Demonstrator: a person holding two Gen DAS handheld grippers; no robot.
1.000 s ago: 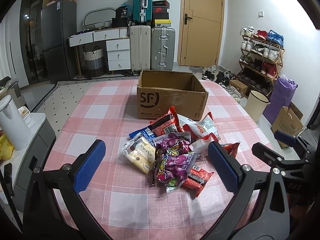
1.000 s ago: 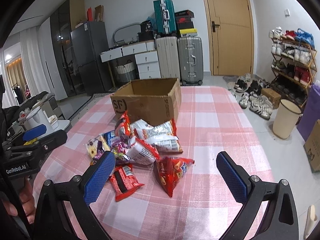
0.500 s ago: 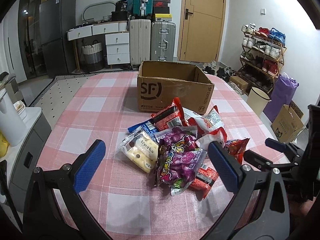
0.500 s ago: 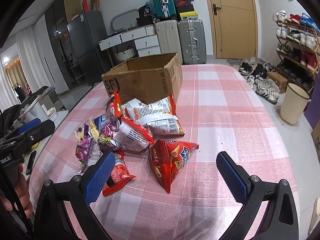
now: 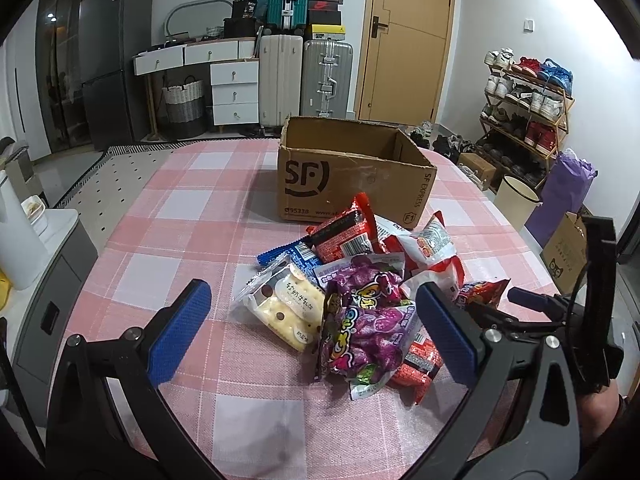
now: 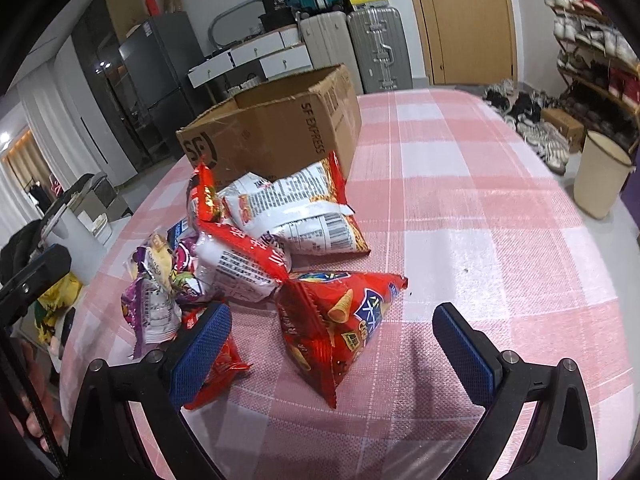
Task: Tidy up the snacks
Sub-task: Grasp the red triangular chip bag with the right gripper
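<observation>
Several snack bags lie in a pile on the pink checked tablecloth (image 5: 192, 216) in front of an open SF cardboard box (image 5: 352, 176). In the left wrist view a purple candy bag (image 5: 364, 332) and a clear biscuit pack (image 5: 286, 304) lie between the fingers of my open, empty left gripper (image 5: 312, 332). In the right wrist view my right gripper (image 6: 332, 344) is open and empty, its fingers on either side of a red cone-snack bag (image 6: 340, 320). White and red chip bags (image 6: 296, 212) lie behind it, before the box (image 6: 276, 136).
The right gripper also shows in the left wrist view (image 5: 532, 312), at the pile's right edge. A beige bin (image 6: 600, 180) stands on the floor off the table's right side. A white kettle (image 5: 16, 240) stands on a side unit to the left.
Both grippers have moved forward and lower toward the snack pile. The right gripper now straddles the red cone-snack bag. Both stay open.
</observation>
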